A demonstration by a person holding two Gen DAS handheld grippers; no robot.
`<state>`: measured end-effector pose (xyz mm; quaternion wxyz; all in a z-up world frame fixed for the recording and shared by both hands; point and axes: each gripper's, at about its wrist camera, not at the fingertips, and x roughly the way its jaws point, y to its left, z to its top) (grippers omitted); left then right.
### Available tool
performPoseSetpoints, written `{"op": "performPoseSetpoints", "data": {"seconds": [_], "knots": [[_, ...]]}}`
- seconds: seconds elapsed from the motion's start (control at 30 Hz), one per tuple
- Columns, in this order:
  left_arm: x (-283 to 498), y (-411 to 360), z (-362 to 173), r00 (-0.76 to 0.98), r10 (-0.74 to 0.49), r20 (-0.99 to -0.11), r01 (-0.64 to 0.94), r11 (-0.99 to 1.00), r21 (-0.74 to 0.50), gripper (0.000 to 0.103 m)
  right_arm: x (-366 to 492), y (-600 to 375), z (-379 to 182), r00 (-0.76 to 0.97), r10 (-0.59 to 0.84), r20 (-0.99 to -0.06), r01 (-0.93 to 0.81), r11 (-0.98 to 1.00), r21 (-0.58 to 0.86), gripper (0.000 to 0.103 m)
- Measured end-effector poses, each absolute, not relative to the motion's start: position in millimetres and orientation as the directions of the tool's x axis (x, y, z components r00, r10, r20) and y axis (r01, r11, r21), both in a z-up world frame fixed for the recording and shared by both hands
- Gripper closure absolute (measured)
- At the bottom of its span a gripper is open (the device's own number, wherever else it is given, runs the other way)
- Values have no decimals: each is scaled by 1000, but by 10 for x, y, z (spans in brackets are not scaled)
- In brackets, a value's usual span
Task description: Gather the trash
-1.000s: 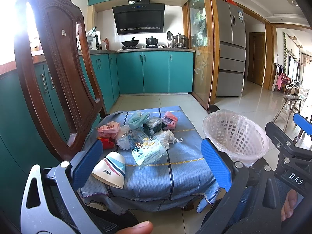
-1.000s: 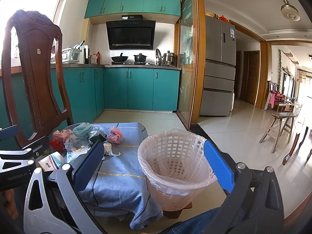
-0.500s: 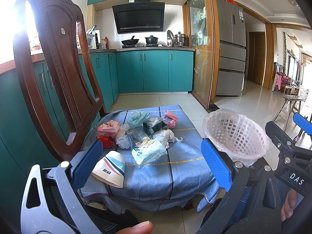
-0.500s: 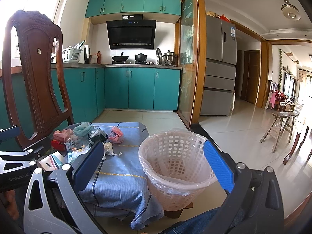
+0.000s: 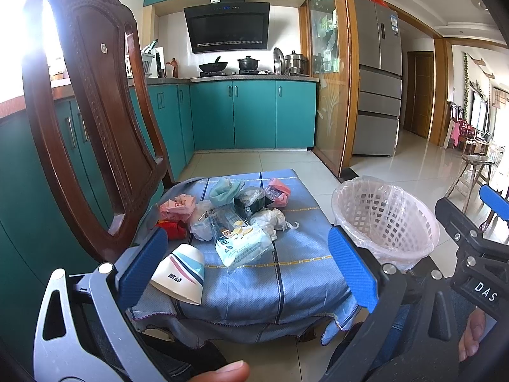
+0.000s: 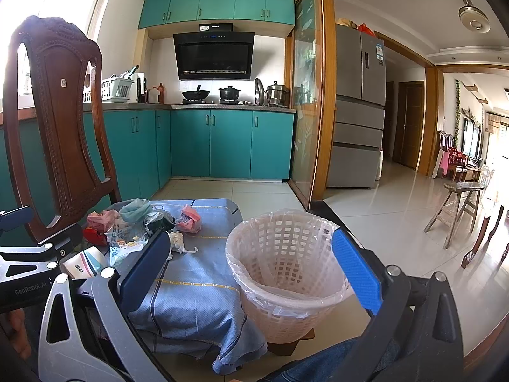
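Left gripper (image 5: 246, 265) held wide open, nothing between blue pads (image 5: 143, 265), hovering at near edge of blue cloth (image 5: 270, 283). Right gripper (image 6: 251, 270) likewise spread open and empty, framing pink mesh basket (image 6: 286, 273) from near side. "DAS" readable on right gripper body in left view; "GenRobot.AI" readable on left gripper body in right view.

Trash pile (image 5: 229, 213) on far-centre of cloth, well ahead of left gripper: pink wrappers, teal crumple, dark packet, white tissue, red piece at left. Clear printed snack bag (image 5: 243, 245) nearest of pile, print too small to read. Paper cup (image 5: 181, 273) on its side at near left, just beside left pad, blue and pink stripes, small logo not legible.

Basket lined with clear plastic bag, standing right of cloth, apart from trash. Carved wooden chair (image 5: 95, 111) at left, backrest upright. Teal cabinets (image 5: 251, 114) and range hood (image 5: 227, 27) far behind
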<state>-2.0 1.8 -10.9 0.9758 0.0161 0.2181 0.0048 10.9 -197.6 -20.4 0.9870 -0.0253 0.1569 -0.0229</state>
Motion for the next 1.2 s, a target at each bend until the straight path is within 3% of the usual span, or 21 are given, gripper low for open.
{"op": "performPoseSetpoints", "data": {"seconds": [0.93,1.2], "knots": [[56,40,-109,891,22,-454,-8,999,33,2,176,-2024,-300,940,-54,-335,41,998,-48,3],[169,68,-211,866,23,-499,-4,999,39,2,267,-2036,-346,930,-38,-366,24,999,-42,3]]}}
